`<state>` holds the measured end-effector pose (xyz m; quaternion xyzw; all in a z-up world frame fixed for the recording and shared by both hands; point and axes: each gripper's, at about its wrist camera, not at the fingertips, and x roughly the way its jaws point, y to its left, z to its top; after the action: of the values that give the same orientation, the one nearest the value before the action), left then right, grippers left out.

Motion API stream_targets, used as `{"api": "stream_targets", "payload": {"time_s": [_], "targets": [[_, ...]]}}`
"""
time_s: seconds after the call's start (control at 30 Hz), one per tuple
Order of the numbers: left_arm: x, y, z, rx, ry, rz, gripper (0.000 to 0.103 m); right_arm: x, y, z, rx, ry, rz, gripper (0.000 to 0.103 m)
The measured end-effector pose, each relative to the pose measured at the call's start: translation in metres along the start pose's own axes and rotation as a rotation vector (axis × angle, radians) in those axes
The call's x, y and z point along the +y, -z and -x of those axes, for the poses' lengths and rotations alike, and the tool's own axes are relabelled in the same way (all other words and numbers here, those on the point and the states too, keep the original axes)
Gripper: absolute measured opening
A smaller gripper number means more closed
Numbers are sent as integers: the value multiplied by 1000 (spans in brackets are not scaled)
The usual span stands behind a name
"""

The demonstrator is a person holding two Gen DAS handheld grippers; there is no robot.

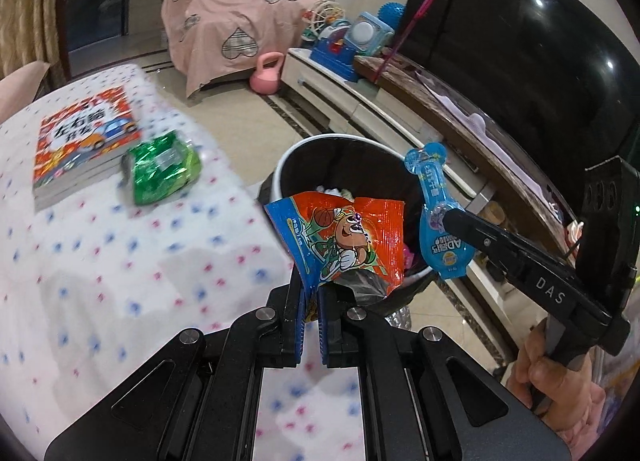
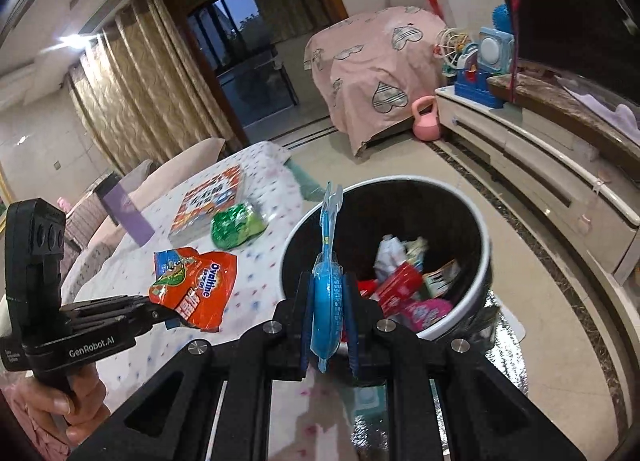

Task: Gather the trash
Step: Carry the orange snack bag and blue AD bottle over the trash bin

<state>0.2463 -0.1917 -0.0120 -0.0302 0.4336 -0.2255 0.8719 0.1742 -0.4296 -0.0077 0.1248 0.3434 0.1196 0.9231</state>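
Note:
My left gripper [image 1: 312, 291] is shut on an orange snack wrapper [image 1: 344, 237], held up just in front of the trash bin [image 1: 340, 165]. The bin is black inside with a white rim and holds several wrappers. My right gripper [image 2: 328, 283] is shut on a blue candy packet [image 2: 326, 301], edge-on above the bin's [image 2: 420, 213] near rim. The left wrist view shows the blue candy packet [image 1: 438, 221] at the tip of the right gripper [image 1: 452, 219]. A green wrapper [image 1: 160, 171] lies on the dotted tablecloth [image 1: 120, 261] beside a book [image 1: 84, 137].
A low white TV stand [image 2: 540, 165] with a dark TV [image 1: 500, 41] runs along the right, with toys [image 1: 356, 41] on its far end. A pink kettlebell [image 1: 266, 75] and pink-covered furniture [image 1: 240, 9] stand beyond. A purple box [image 2: 128, 213] stands on the table.

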Motion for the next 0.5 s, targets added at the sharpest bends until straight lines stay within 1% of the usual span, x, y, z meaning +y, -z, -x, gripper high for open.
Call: {"api": "stream_targets", "payload": {"time_s": [0.23, 0.5], "targets": [[-17, -16, -13, 1, -3, -42, 4, -26, -12, -6, -4, 11, -41, 14], [-27, -27, -25, 8, -16, -69, 4, -35, -18, -9, -5, 17, -47, 14]]}}
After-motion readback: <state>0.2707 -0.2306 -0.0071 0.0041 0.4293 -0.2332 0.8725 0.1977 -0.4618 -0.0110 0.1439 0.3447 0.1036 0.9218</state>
